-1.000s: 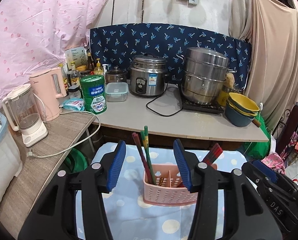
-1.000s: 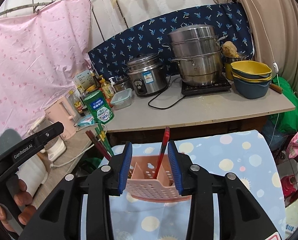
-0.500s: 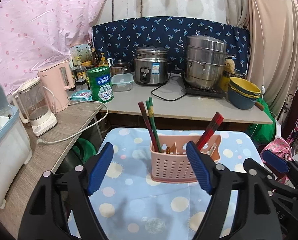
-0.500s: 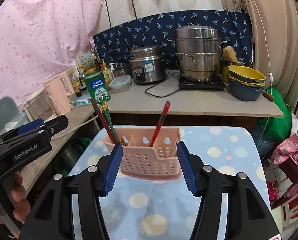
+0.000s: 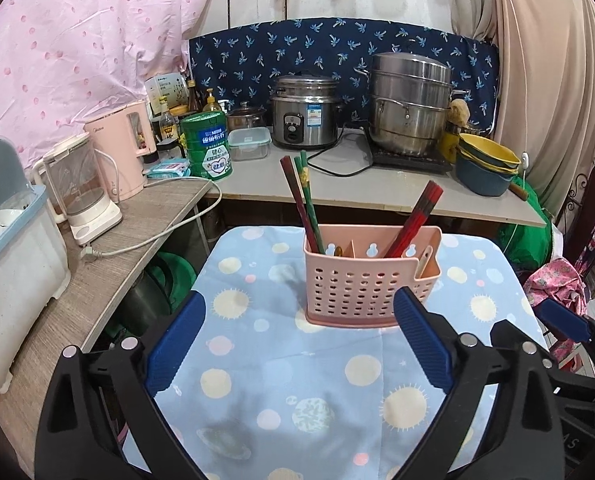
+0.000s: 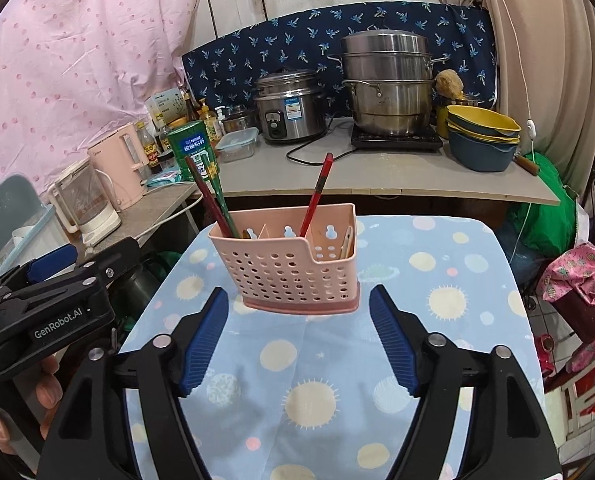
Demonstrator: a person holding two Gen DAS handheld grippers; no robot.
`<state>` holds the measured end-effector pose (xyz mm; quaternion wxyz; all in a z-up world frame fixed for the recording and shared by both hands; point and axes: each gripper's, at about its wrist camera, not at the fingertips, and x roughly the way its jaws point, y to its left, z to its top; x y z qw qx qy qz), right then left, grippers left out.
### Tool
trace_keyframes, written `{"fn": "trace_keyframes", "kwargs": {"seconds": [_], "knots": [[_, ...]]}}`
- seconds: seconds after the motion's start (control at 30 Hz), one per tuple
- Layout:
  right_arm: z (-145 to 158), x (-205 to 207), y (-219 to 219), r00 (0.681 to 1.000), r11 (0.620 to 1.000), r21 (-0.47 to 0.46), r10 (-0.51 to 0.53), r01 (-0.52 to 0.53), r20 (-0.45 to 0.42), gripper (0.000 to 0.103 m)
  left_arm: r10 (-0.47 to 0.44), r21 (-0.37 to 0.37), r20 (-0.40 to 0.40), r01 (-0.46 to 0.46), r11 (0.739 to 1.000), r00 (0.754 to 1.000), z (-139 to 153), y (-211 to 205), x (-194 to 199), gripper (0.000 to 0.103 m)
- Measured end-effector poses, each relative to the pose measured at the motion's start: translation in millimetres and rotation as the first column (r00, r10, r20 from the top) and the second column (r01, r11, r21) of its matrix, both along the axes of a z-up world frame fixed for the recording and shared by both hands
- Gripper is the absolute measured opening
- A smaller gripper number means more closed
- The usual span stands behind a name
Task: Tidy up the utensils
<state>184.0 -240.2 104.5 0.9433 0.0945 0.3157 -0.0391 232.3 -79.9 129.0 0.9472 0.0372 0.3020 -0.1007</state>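
Observation:
A pink perforated utensil basket [image 5: 367, 280] [image 6: 293, 264] stands on the blue spotted tablecloth [image 5: 297, 380] [image 6: 437, 280]. Dark red and green chopsticks [image 5: 303, 204] [image 6: 211, 196] lean in its left compartment. Red chopsticks [image 5: 417, 216] [image 6: 317, 194] lean in the middle one, and a pale wooden utensil [image 5: 423, 262] sits at the right end. My left gripper [image 5: 297, 338] hangs in front of the basket, jaws opening wide, nothing between them. My right gripper [image 6: 297, 334] is likewise short of the basket, jaws opening and empty. The left gripper's body [image 6: 45, 304] shows at the right wrist view's left edge.
Behind the table runs a counter [image 5: 357, 184] with a rice cooker [image 5: 303, 112], a steel steamer pot [image 5: 409, 104], stacked bowls [image 5: 485, 164], a green tin [image 5: 207, 146] and bottles. A side shelf [image 5: 137, 232] at the left carries kettles and a loose cord. A white bin [image 5: 13, 264] stands nearer.
Both grippers have drawn back from the basket and their jaws have spread wide. The basket, earlier framed between the fingers, now stands alone ahead of the fingertips.

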Motion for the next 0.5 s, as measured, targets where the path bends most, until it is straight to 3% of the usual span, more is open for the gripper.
{"fn": "trace_keyframes", "kwargs": {"seconds": [0.1, 0.33, 0.37, 0.5], "knots": [[-2.1, -7.0, 2.3, 1.0, 1.0, -0.014, -0.002, 0.002, 0.006, 0.085, 0.002, 0.008, -0.007, -0.002, 1.0, 1.0, -6.1, 1.1, -6.5, 0.092], [-7.8, -16.8, -1.3, 1.0, 1.0, -0.004, -0.017, 0.017, -0.002, 0.088, 0.004, 0.025, -0.04, -0.003, 1.0, 0.999, -21.5, 2.1, -16.2, 0.093], [-8.6, -18.4, -1.0, 1.0, 1.0, -0.012, -0.022, 0.022, -0.003, 0.098, 0.005, 0.026, -0.043, -0.004, 1.0, 0.999, -23.2, 2.3, -17.6, 0.093], [-11.6, -23.8, 0.4, 1.0, 0.999, -0.035, -0.025, 0.025, -0.005, 0.097, 0.008, 0.025, -0.054, -0.007, 1.0, 0.999, -27.8, 3.6, -21.6, 0.094]]}}
